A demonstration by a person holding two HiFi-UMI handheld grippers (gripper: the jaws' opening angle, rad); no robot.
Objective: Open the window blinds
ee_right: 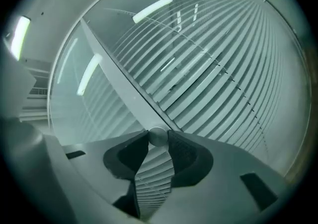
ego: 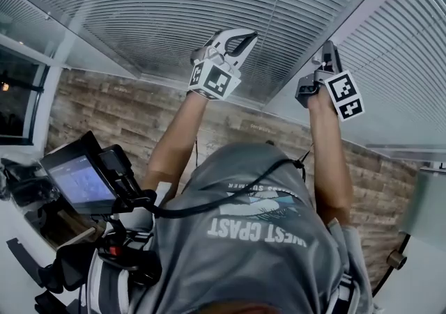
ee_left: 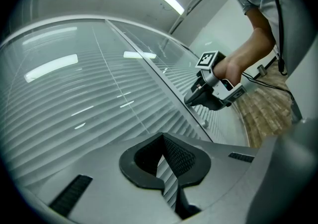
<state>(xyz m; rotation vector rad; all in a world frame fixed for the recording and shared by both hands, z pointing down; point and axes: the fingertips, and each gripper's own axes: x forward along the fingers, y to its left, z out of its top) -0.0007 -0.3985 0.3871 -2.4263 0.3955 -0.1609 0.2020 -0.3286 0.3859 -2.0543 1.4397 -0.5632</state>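
Between the tips of the right gripper a small round knob is clamped. It is met end-on, so its axis is judged to run straight along the jaws, and a roll about that line is probably what is called for. Just behind the knob, the frame bar carrying it is seen running up and to the left. Beyond it, to the right, the blinds are spread with their slats lying crosswise to the bar. The left gripper, closed on nothing, is the farther one from the knob.

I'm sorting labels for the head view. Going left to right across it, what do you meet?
dark window pane → tablet screen → left claw → right claw
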